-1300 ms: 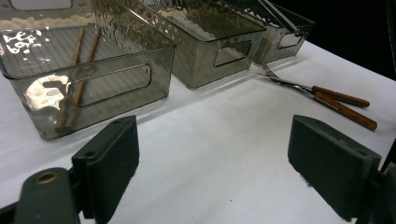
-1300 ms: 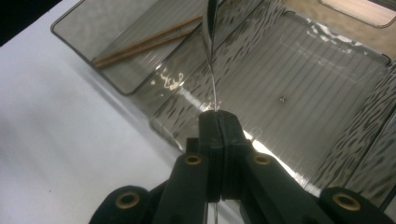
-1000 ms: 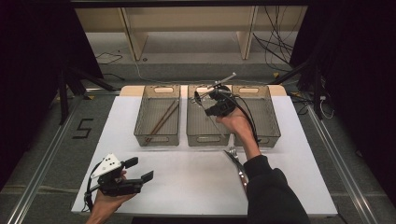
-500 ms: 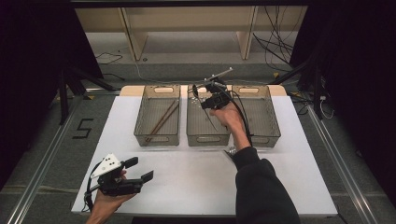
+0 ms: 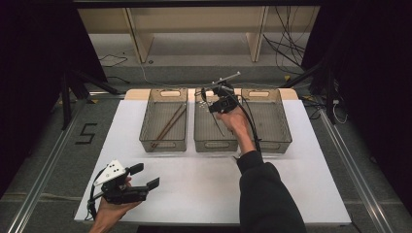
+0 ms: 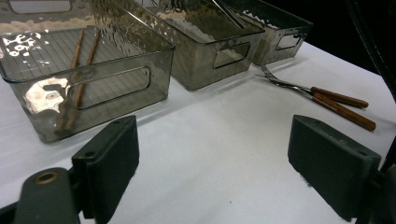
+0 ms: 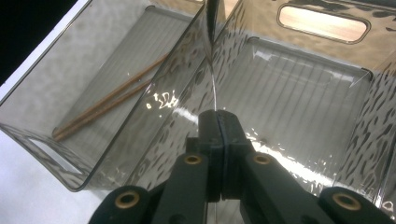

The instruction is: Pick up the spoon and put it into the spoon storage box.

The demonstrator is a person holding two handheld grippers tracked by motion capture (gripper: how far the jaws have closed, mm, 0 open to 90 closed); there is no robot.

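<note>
The right hand-held gripper [image 7: 218,122] has its jaws pressed together on a thin metal utensil [image 7: 212,70], edge-on so its kind cannot be told, held over the middle bin [image 5: 214,141] of three on the bench [image 5: 204,179]. The left hand-held gripper [image 6: 215,158] rests low near the bench's front with jaws wide apart and empty. Chopsticks [image 5: 167,127] lie in the left bin [image 5: 163,143]

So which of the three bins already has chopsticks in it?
The left bin: two brown chopsticks lie slantwise on its floor. The right tongs hang over the middle bin, and the right bin looks empty.
</note>
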